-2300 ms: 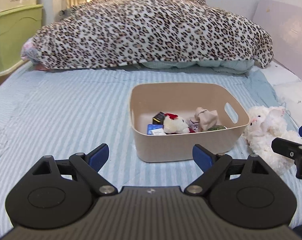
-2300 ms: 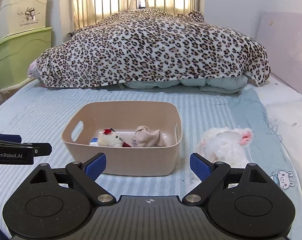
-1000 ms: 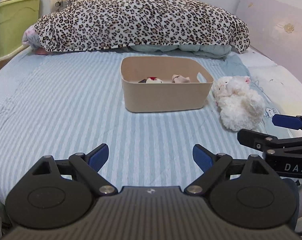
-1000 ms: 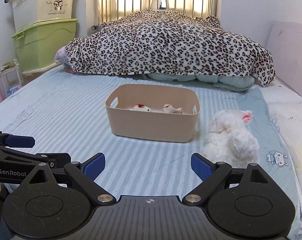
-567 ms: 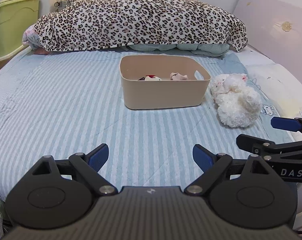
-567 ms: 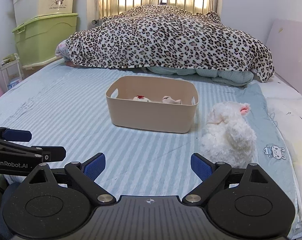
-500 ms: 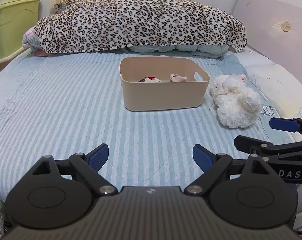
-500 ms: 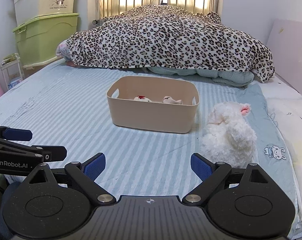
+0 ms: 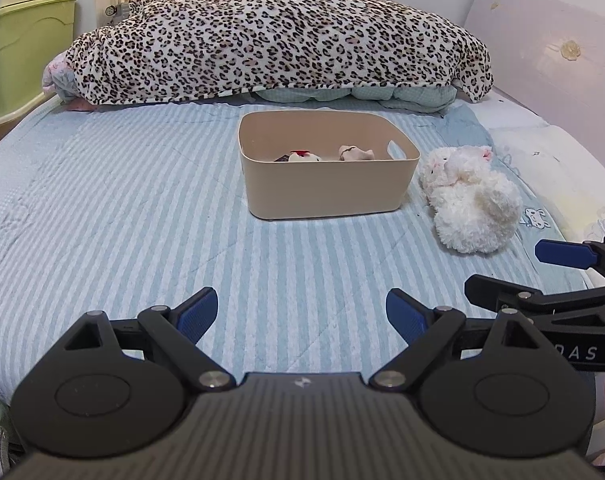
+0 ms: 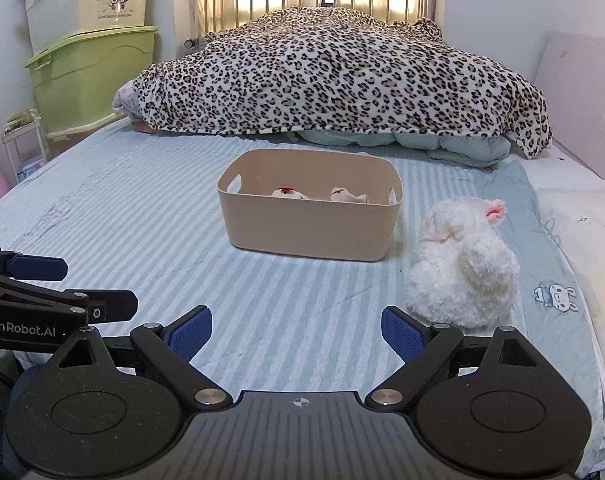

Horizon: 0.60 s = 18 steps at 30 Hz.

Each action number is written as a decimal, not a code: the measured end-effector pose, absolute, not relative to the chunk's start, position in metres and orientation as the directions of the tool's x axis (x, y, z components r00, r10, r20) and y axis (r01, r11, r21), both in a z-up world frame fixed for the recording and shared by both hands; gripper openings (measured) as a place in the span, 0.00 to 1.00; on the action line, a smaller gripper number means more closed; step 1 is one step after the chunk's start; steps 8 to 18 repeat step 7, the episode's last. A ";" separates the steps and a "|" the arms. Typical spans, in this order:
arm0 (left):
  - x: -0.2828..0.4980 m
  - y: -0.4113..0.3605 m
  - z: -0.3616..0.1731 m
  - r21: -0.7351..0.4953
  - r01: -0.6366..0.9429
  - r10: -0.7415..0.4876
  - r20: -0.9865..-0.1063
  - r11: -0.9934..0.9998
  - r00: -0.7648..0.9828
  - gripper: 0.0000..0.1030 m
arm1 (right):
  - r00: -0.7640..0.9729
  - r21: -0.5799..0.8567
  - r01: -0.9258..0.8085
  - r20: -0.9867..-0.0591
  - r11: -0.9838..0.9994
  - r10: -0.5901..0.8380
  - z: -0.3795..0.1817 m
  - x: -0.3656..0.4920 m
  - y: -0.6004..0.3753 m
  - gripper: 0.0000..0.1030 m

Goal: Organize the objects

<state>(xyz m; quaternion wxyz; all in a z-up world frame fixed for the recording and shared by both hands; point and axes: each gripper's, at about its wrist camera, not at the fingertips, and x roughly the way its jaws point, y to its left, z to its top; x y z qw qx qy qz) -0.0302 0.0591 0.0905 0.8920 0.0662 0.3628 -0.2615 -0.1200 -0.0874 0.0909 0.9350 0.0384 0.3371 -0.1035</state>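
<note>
White plush toy (image 10: 464,264): lying on the striped bed (image 10: 142,216) toward its right edge, just beside the right wall of the beige bin (image 10: 308,228), which is sitting mid-bed and holding a few small toys (image 9: 302,156). Left gripper (image 9: 301,314) and right gripper (image 10: 296,330): both hovering near the foot edge, jaws spread wide, gripping nothing. Step judged: the plush is waiting to be binned; next, the right gripper is needing to reach forward and close on it.
</note>
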 end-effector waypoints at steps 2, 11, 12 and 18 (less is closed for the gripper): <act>-0.030 0.059 0.090 -0.072 0.514 -0.417 -0.684 0.855 0.598 0.89 | 0.750 0.001 0.218 -0.640 0.976 -0.167 0.091 -0.119 -0.087 0.90; -0.030 0.057 0.089 -0.064 0.517 -0.413 -0.688 0.854 0.597 0.89 | 0.749 -0.002 0.217 -0.641 0.976 -0.168 0.090 -0.120 -0.088 0.90; -0.030 0.057 0.089 -0.064 0.517 -0.413 -0.688 0.854 0.597 0.89 | 0.749 -0.002 0.217 -0.641 0.976 -0.168 0.090 -0.120 -0.088 0.90; -0.030 0.057 0.089 -0.064 0.517 -0.413 -0.688 0.854 0.597 0.89 | 0.749 -0.002 0.217 -0.641 0.976 -0.168 0.090 -0.120 -0.088 0.90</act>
